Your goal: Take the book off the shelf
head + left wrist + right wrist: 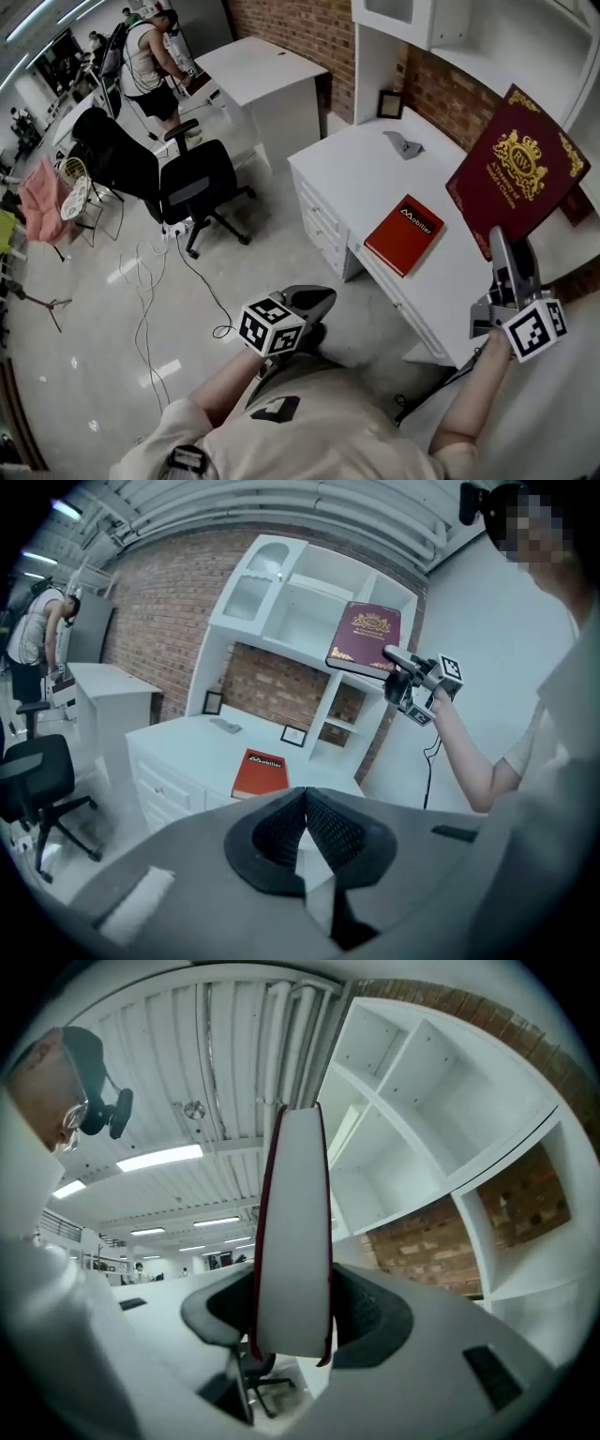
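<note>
Right gripper clamped on the lower edge of the maroon book; in the right gripper view the pale page block and the maroon covers fill the gap between the pads, which press on both sides. The book is clear of the white shelf unit and is held in the air above the right part of the white desk, cover tilted toward the head camera. Left gripper low in front of the person's body, jaws together with nothing between them, well away from the book.

Judged stage: extraction done, carry-away in hand. The grip sits at one edge only, so most of the book's weight hangs beyond the pads; a firm, unchanged squeeze and a slow wrist would guard against the book pivoting or slipping out. The upper corner looks the likeliest part to catch the shelf unit's edge, so it is best watched on the way out. If the book is to be set down, the bare desk surface beside the red book suits — not on top of it, and away from the small grey object; the free edge should land first, with the pads released only once the cover lies flat.
</note>
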`<move>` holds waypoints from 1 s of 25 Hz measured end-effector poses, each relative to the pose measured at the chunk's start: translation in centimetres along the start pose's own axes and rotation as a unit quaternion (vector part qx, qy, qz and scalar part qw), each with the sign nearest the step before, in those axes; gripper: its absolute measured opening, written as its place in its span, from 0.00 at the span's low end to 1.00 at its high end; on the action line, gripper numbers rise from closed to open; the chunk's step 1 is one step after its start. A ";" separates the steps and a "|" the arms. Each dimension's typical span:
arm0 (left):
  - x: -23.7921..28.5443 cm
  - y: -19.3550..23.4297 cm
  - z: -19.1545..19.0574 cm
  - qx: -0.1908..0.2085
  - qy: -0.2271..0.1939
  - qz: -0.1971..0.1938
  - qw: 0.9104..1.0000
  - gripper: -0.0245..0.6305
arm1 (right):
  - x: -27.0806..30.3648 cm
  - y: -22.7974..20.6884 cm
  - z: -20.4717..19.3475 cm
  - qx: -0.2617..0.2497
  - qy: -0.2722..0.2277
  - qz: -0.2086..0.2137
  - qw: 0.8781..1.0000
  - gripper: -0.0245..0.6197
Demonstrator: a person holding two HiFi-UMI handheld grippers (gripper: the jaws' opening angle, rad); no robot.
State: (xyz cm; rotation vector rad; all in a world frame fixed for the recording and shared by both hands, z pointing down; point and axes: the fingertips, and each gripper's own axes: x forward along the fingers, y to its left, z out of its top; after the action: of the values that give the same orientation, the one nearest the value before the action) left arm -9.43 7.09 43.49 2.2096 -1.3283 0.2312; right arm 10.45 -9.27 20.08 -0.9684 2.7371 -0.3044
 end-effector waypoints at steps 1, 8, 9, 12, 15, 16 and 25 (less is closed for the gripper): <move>-0.6 0.5 0.2 -0.003 -0.005 0.004 1.000 0.04 | 1.1 1.3 -0.8 0.001 0.012 0.014 1.000 0.37; -2.3 5.7 -1.6 -0.026 -0.032 0.025 0.999 0.04 | 7.1 5.4 -7.7 0.017 0.059 0.072 0.996 0.37; -2.4 6.8 -2.4 -0.029 -0.037 0.033 0.998 0.04 | 7.5 5.4 -8.8 0.019 0.059 0.074 0.995 0.37; -3.7 9.2 -4.2 -0.045 -0.049 0.047 0.997 0.04 | 7.0 6.1 -10.9 0.029 0.061 0.075 0.995 0.37; -4.9 11.0 -4.3 -0.073 -0.048 0.039 0.995 0.04 | 6.0 7.0 -11.2 0.043 0.078 0.056 0.995 0.37; -4.9 11.7 -3.8 -0.078 -0.046 0.031 0.995 0.04 | 5.9 7.1 -11.2 0.048 0.082 0.043 0.995 0.37; -0.5 15.5 2.2 -0.055 -0.023 -0.074 0.995 0.04 | 5.6 4.9 -12.4 0.113 0.097 -0.072 0.986 0.37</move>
State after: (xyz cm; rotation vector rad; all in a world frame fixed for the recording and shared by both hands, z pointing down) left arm -23.22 0.64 47.07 2.2186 -1.1648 0.0517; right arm -0.10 -7.66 29.85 -1.1272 2.7251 -0.7530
